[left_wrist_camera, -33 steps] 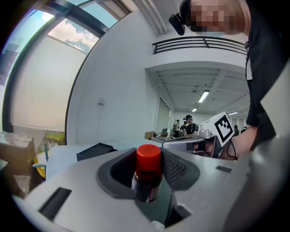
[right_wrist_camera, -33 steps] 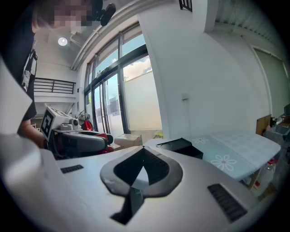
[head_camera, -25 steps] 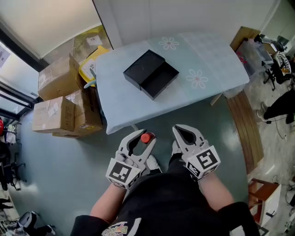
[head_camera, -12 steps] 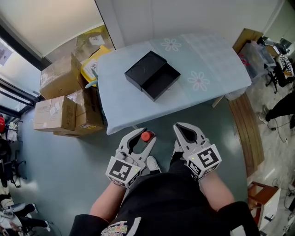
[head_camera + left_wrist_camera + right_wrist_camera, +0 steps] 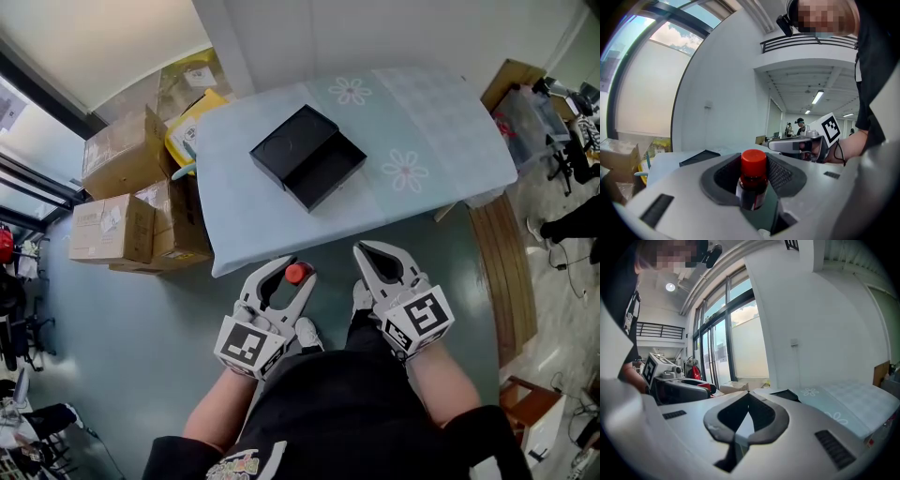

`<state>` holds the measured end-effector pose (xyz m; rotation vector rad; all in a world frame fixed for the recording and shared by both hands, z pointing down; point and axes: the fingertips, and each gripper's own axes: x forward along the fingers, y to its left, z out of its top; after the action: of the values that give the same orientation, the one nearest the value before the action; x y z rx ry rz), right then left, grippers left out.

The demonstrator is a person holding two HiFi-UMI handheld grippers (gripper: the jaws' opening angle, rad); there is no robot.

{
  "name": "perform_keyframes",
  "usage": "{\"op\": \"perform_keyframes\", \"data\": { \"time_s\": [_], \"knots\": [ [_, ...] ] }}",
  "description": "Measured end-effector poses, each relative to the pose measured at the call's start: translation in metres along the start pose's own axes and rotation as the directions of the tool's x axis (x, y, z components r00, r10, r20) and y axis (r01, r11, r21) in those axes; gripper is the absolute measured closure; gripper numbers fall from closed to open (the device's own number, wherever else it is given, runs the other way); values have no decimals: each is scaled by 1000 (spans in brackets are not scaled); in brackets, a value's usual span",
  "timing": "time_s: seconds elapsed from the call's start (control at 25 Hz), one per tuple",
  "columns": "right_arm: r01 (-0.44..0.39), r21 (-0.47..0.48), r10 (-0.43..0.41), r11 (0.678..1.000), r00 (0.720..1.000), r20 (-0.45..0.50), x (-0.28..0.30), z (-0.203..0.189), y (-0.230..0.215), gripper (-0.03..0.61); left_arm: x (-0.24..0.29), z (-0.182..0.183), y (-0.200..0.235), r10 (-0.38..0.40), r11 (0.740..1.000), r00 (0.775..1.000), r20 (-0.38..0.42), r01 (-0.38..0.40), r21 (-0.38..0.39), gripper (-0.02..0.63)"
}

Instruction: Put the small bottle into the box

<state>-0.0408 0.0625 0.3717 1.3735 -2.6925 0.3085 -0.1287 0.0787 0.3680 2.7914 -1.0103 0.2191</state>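
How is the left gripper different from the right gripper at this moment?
The left gripper is closed on the small bottle; the right gripper holds nothing. The left gripper's jaws stand apart around it; the right gripper's jaws meet at the tips. Both are white and point toward the table.

Table (image 5: 450,131): rectangular, set against a white wall.
Cloth (image 5: 244,211): pale blue with white flower prints, covers the whole top.
Box (image 5: 325,169): black, open, set diagonally on the table's left half.
Lid (image 5: 289,141): black, lies on the cloth, touching the box.
Floor (image 5: 141,328): grey-green; cardboard boxes (image 5: 112,230) are stacked just beside the table's left end.
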Motion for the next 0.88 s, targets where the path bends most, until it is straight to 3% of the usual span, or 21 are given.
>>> {"op": "perform_keyframes", "data": {
  "time_s": [0.88],
  "knots": [
    [-177,-11,177,984,984,-23,37,10,-94,569,90,11,17,183,983,983,-2,-183,-19,456]
  ]
}}
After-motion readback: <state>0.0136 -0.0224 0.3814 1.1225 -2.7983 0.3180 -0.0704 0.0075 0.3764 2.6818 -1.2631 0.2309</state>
